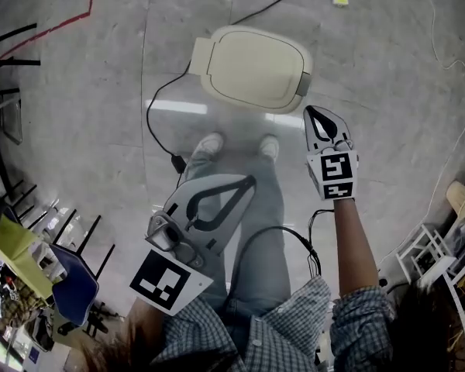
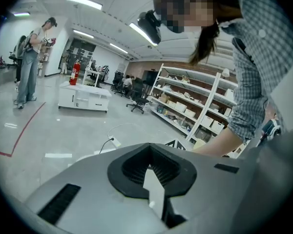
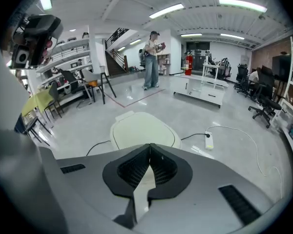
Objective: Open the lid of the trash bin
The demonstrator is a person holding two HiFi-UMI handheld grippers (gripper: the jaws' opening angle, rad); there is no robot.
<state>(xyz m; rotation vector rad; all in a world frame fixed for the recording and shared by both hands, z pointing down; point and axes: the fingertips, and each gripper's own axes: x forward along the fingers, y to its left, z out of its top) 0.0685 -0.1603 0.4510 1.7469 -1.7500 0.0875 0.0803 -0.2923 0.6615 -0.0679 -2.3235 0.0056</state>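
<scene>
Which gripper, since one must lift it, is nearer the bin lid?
Right. The right gripper hovers beside the lid, at its right edge; the left gripper hangs farther back.

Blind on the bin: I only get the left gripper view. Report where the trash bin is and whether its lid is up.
Observer: In the head view the trash bin sits on the floor ahead of the person's shoes, lid down.
Operator: Give the right tool's position.
Observer: The right tool hangs near the bin's right side, apart from it.
Operator: State its jaws.
Observer: Right gripper view shows them together, nothing between.
</scene>
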